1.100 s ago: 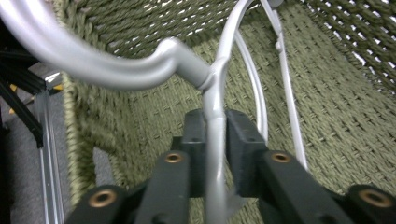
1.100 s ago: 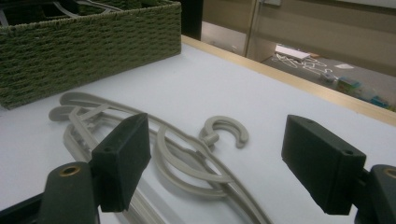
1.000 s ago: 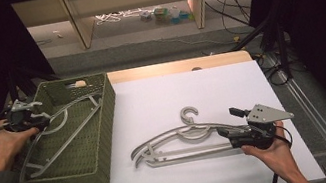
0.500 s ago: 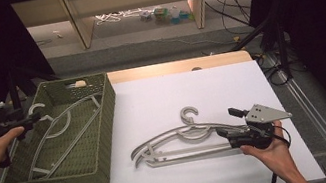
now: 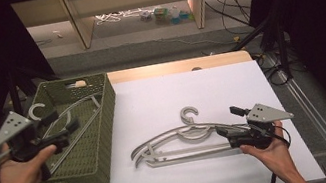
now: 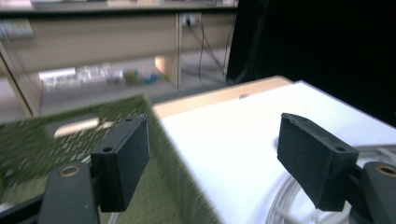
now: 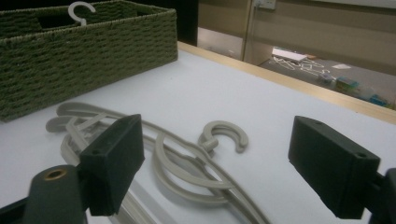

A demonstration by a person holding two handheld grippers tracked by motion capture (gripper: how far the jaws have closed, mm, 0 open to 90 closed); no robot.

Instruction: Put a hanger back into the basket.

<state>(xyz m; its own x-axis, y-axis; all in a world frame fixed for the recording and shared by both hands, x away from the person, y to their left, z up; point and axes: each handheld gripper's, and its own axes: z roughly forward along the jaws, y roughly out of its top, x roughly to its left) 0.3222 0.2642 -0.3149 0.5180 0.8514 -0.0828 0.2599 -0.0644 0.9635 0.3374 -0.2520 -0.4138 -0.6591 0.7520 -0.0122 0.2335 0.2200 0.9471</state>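
The left hand-held gripper [image 5: 59, 135] has come away from the grey plastic hanger in the basket [image 5: 62, 122]. A second ago it was low at the basket's left edge, on that hanger; now it is raised at the basket's near left corner, and its jaws have just been opening, with nothing between them. The left gripper view shows the two black pads [image 6: 122, 158] standing wide apart over the basket edge and the white worktop [image 5: 162, 96], though motion blur smears the weave there. The hanger lies released inside the green woven basket [image 5: 106, 127], its hook [image 5: 37, 111] near the far left corner. That reads as one placement finished, with the left hand free for the next hanger.

The right hand-held gripper [image 5: 226, 132] has kept its place at the right end of the grey plastic hangers on the worktop [image 5: 175, 142]. Its jaws stand open, one on each side of the hanger arms, and the pads do not appear to press on anything, so the pile looks approached rather than gripped.

Counted: one basket, one hanger in it. On the worktop the overlapping curved arms suggest two hangers stacked together, though only one hook [image 7: 223, 135] is plain in the right gripper view, so the number is hard to be sure of. Two hand-held grippers, both empty.
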